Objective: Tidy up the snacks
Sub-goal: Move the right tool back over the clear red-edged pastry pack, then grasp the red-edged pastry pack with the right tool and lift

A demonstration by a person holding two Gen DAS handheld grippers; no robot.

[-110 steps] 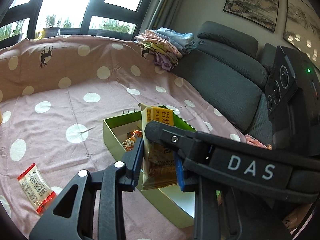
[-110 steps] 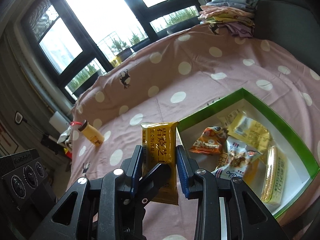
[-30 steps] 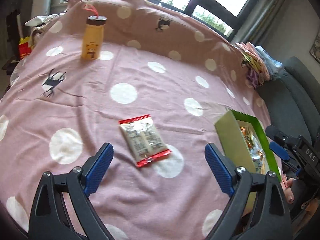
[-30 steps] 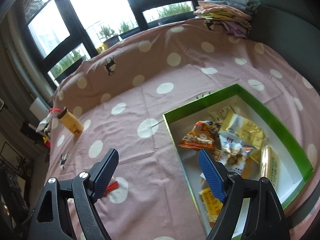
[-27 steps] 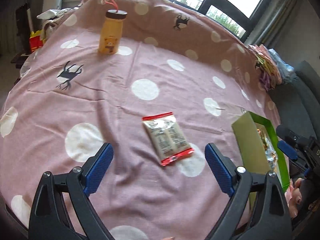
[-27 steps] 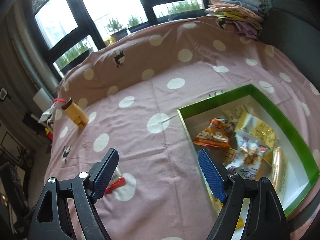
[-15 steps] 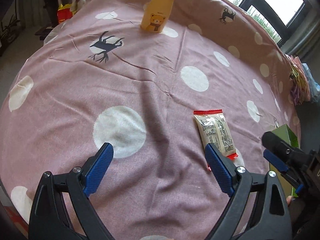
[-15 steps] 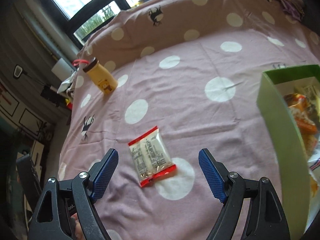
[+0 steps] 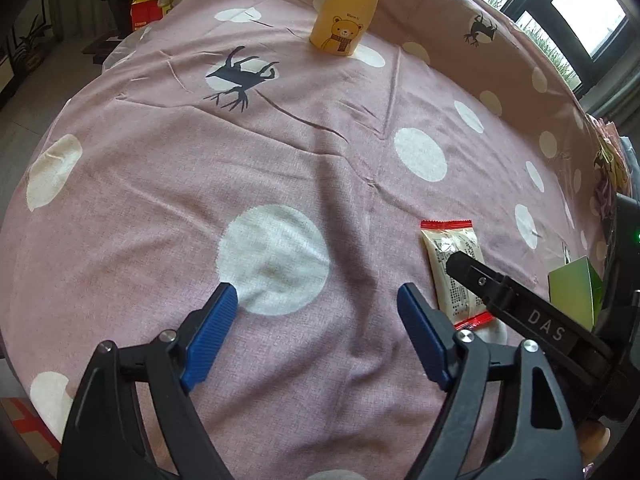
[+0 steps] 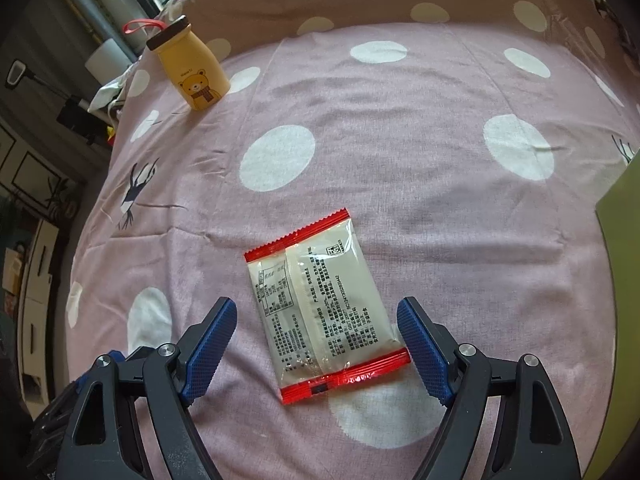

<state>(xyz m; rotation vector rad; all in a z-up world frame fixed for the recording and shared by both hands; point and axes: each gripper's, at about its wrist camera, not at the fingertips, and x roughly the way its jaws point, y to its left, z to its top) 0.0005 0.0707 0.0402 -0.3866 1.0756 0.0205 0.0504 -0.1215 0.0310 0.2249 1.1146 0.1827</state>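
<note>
A pink cloth with white dots and black deer prints (image 10: 420, 128) covers the table, with a yellow bear bottle (image 10: 192, 68) standing toward the upper left of the right wrist view and windows beyond. The one loose snack, a red-edged snack packet (image 10: 320, 308), lies flat on the cloth just ahead of the right gripper (image 10: 316, 344), its lower half between the two blue pads, which stand apart and do not touch it. Its long axis runs from upper left to lower right of that frame, slightly turned against the gripper's line. The left gripper (image 9: 316, 336) hangs over bare cloth with the packet off to its right, so the right hand is plainly the nearer; its jaws are apart with nothing between them and have just been closing somewhat. The green box (image 9: 572, 296) shows only as a corner at the right edge. Half a second ago the packet sat higher and smaller in the right wrist view, clear of the pads, and the box's contents were visible there; now only its outer wall shows.
</note>
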